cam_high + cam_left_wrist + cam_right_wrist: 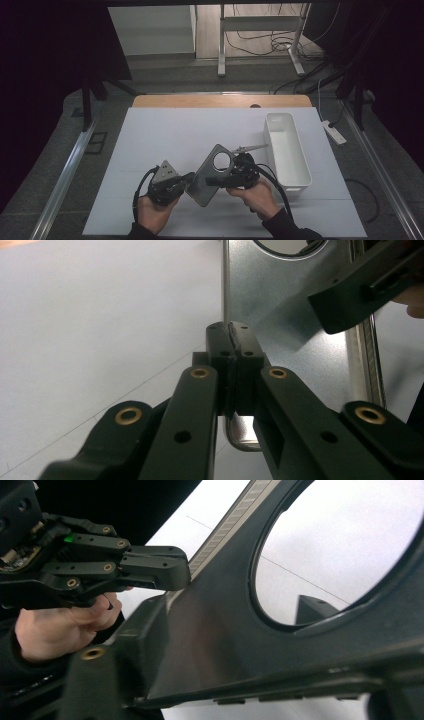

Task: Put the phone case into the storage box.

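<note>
Plate (212,175): a grey metal sheet with rounded corners and a large round hole near its upper end; it is held tilted above the white mat, between the two grippers, at the near middle of the table.
Left gripper (186,181): its jaws are pressed together on the plate's lower left edge. In the left gripper view (231,347) the thin edge runs straight into the seam between the two pads, and the sheet rises beyond them.
Right gripper (231,172): it sits at the plate's right side, just below the hole. In the right gripper view the sheet stands between its two jaws, one jaw showing through the hole; the jaws are partly closed, but whether the pads press on the metal I cannot tell.
Hole (345,555): the white mat shows through it.
Bin (286,150): a long white open box, right of the plate, well apart from the left gripper.
Mat (165,135): white, covers most of the table.
Writing: no brand, label or lettering can be read on the plate, bin or grippers.
</note>
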`<action>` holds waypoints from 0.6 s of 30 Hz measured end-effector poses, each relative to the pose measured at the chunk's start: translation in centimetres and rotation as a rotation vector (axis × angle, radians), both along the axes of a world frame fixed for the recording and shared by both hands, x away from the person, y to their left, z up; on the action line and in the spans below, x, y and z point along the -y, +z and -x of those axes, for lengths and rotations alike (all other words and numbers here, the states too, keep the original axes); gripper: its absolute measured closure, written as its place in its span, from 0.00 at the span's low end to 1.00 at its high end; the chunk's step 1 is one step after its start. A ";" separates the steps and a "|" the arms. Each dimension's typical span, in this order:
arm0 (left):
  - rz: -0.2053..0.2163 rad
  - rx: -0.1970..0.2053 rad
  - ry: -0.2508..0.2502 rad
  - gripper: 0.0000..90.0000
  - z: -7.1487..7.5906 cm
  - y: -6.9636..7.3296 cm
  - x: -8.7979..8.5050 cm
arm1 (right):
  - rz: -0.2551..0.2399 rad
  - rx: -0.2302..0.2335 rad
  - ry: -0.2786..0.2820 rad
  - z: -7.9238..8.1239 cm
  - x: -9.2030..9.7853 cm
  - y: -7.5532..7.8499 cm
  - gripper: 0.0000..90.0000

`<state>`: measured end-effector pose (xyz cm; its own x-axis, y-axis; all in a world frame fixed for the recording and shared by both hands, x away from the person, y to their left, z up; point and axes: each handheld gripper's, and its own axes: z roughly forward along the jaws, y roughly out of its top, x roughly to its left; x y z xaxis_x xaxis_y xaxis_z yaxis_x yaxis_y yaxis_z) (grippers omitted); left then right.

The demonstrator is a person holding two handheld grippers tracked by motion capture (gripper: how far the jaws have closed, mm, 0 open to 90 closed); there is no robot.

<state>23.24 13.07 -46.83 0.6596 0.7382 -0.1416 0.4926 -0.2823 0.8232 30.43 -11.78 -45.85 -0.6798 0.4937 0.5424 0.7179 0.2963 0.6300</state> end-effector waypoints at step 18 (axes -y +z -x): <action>0.015 0.003 -0.020 0.99 0.1 -0.1 0.1 | -0.085 -0.057 0.007 -0.2 0.4 -0.3 0.79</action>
<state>23.17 13.01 -46.92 0.6749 0.7225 -0.1501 0.4841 -0.2800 0.8290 30.68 -12.14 -46.15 -0.6499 0.4393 0.6202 0.7515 0.2490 0.6110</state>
